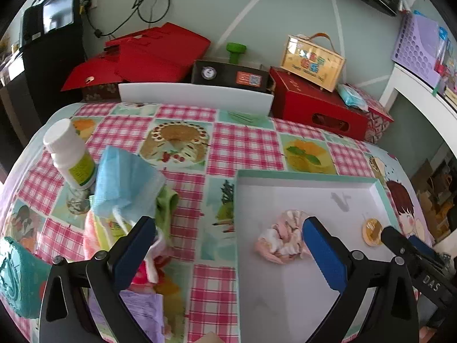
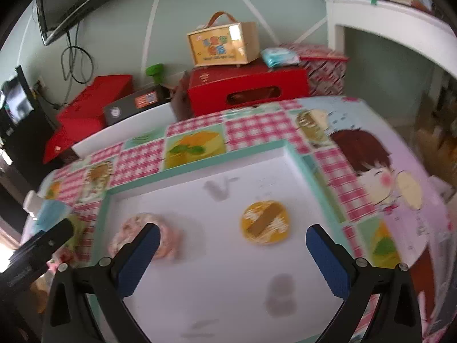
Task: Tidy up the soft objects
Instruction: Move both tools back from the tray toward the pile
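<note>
— Blue pads of the left gripper point(image 1: 228, 245) fill the bottom of its view, spread wide apart with nothing between them. What sits past them?

— A pink and white scrunchie point(image 1: 281, 235), lying crumpled on the white floor of the tray point(image 1: 308, 175), just in front of the right-hand pad and not pressed by it. The left-hand pad hangs over the tablecloth outside the tray.

— And the right gripper point(image 2: 232, 254)?

— Also wide apart and empty, hanging over the tray. A round yellow coaster point(image 2: 265, 221) lies flat on the tray floor between and beyond its pads. The scrunchie shows in that view too, partly hidden behind the left-hand pad, well apart from the coaster.

— Anything soft outside the tray?

— Yes, to the left of it on the checked tablecloth point(image 1: 245, 145) is a loose heap: a light blue cloth point(image 1: 125, 183) on top, a green cloth point(image 1: 167, 205) poking out beside it, and pink and white fabric underneath. A white bottle point(image 1: 70, 154) stands just behind the heap.

— Farther out?

— A teal lid point(image 1: 17, 274) at the left edge of the table, and beyond the far edge red boxes point(image 1: 317, 105) and a small wooden case with a handle point(image 1: 312, 60) against the wall.
</note>
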Tool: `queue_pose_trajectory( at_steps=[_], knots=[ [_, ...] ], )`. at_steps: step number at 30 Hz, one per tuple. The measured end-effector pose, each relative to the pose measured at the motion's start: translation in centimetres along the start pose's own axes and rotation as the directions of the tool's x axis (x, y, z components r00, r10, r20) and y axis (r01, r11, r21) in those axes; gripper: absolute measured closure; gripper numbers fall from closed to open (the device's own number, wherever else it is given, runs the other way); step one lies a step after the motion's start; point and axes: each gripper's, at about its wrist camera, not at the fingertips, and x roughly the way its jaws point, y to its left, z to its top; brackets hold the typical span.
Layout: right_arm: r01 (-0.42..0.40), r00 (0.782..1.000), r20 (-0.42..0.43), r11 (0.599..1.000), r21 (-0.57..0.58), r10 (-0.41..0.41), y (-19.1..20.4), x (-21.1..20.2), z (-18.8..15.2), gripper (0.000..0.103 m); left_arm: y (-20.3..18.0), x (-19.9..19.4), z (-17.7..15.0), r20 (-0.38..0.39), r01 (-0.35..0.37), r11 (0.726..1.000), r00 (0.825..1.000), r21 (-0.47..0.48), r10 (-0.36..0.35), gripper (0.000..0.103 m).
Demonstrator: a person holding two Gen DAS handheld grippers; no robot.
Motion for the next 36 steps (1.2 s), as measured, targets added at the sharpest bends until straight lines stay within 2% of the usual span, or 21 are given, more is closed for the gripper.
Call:
queue_pose_trajectory(
  at_steps=[4,9,15,23,28,32,36],
  knots=[
    [-0.024,1.000,0.007,1.000,0.001,0.024,0.5,-0.4,-0.1,0.000,1.4,-0.6,0.3,0.013,0.008,0.999,1.000,-0.048,-0.008,0.001],
    [-0.102,0.995,0.027,0.994,0.030,0.101,0.7,-0.7,-0.2,0.000,3.3,-1.9,0.7,0.046,-0.026,0.996,0.999,-0.084,0.030,0.001],
    [-0.064,0.998,0.026,0.997,-0.036,0.065,2.5,-0.4,-0.2,0.001,6.2,-3.6,1.4,0.086,-0.114,0.986,0.988,-0.121,0.125,0.001],
    [-0.087,0.995,0.028,0.987,-0.136,0.092,5.8,-0.2,-0.6,0.001,11.7,-5.6,2.0,0.112,-0.195,0.954,0.968,-0.229,0.225,0.001],
    [-0.164,0.986,-0.014,0.976,-0.144,0.163,7.8,0.5,-0.9,0.004,14.5,-5.9,1.7,0.085,-0.237,0.927,0.959,-0.291,0.272,0.001],
    [-0.151,0.988,-0.015,0.969,-0.194,0.150,9.7,0.5,-1.3,0.004,16.2,-5.2,1.2,0.034,-0.290,0.908,0.949,-0.303,0.314,0.001],
    [-0.157,0.988,-0.024,0.958,-0.241,0.156,12.0,0.5,-1.8,0.004,17.4,-5.2,0.9,0.013,-0.305,0.895,0.945,-0.327,0.327,0.001]
  ],
)
